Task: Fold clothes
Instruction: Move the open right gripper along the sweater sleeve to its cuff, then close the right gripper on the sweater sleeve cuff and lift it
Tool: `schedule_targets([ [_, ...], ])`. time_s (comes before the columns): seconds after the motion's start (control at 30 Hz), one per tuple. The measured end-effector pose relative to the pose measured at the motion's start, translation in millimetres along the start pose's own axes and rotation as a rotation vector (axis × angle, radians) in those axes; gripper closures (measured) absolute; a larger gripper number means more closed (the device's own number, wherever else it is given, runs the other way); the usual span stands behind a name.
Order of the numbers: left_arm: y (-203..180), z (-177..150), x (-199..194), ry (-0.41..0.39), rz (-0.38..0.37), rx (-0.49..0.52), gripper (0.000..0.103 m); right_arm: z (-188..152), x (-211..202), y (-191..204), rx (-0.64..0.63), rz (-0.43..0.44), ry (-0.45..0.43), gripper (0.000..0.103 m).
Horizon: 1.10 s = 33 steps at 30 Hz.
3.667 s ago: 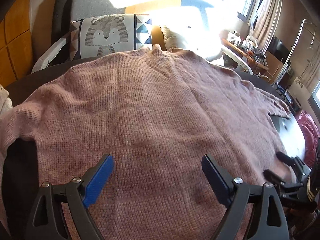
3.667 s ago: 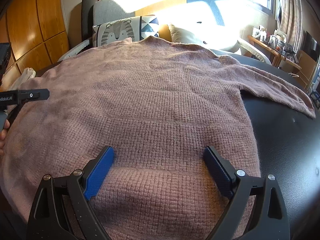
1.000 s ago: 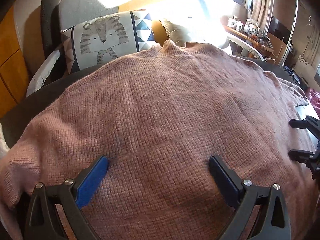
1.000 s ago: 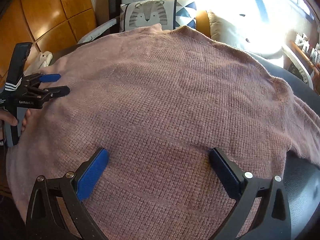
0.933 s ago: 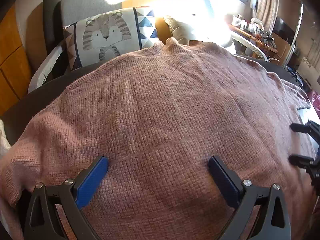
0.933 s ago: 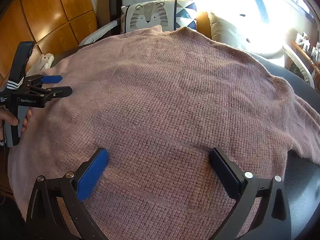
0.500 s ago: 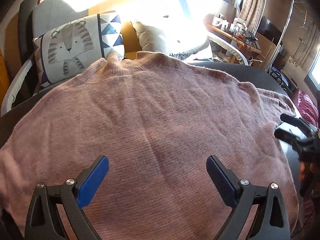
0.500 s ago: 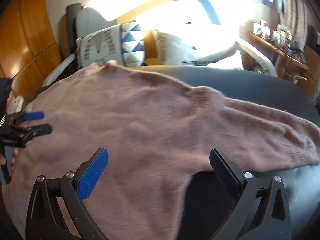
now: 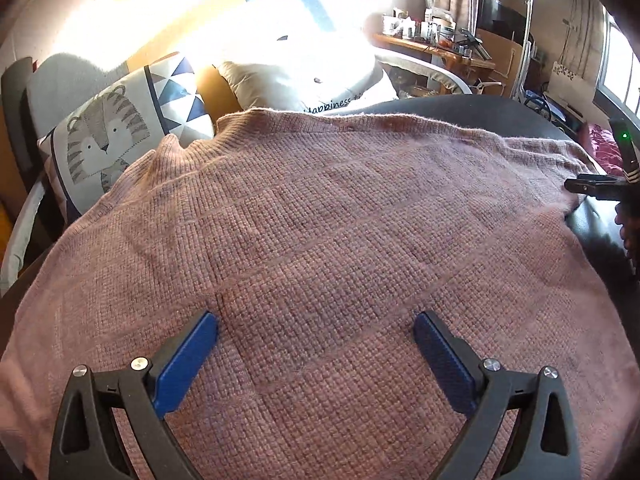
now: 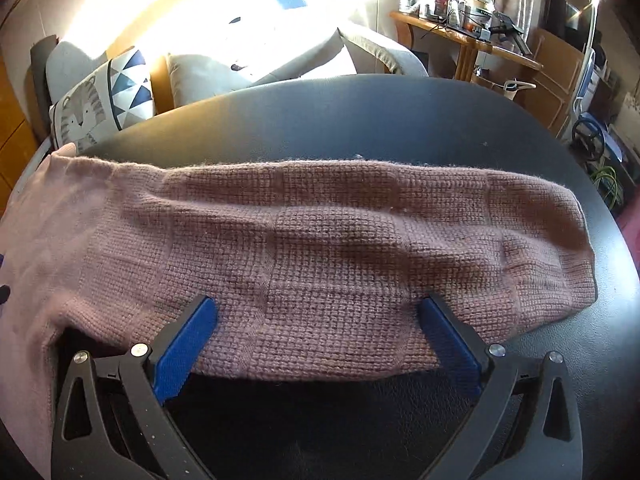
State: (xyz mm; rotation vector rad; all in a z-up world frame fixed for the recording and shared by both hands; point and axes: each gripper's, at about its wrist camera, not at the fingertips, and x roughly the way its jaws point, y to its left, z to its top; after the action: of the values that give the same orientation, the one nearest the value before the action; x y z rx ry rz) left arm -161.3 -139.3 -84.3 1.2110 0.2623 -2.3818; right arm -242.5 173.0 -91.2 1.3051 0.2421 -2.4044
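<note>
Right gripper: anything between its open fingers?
Yes: the right wrist view shows the pink sweater's sleeve lying across the right gripper, on the black table.

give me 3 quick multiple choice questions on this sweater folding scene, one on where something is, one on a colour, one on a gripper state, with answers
1. Where does the pink knitted sweater's right sleeve lie?
A. stretched out flat on the black round table
B. hanging over the tiger-print cushion
C. folded across the sweater's chest

2. What colour are the pads on the gripper fingers?
A. red
B. blue
C. green

3. How does the right gripper stand?
A. shut on the sleeve
B. shut on nothing
C. open, with the sleeve's near edge between its fingers

Answers:
1 A, the right wrist view shows the sleeve spread flat across the dark tabletop.
2 B, both wrist views show blue pads on black fingers.
3 C, its fingers sit wide apart on either side of the sleeve's near edge. The left gripper is open too, over the sweater's body.
</note>
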Motion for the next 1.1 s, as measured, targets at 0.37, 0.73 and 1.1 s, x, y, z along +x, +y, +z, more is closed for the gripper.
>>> schedule_targets([
  [0.37, 1.5, -1.0, -0.4, -0.004, -0.018, -0.009, 0.0, -19.4, -46.9, -119.5, 0.617, -0.198, -0.143, 0.0],
  [0.73, 0.9, -1.2, -1.1, -0.006, -0.015, -0.01, 0.0, -44.9, -42.1, -155.9, 0.932, 0.134, -0.236, 0.0],
  [1.1, 1.5, -1.2, -0.8, -0.01, -0.014, -0.012, 0.0, -14.8, -16.0, -167.2, 0.817, 0.053, -0.226, 0.0],
])
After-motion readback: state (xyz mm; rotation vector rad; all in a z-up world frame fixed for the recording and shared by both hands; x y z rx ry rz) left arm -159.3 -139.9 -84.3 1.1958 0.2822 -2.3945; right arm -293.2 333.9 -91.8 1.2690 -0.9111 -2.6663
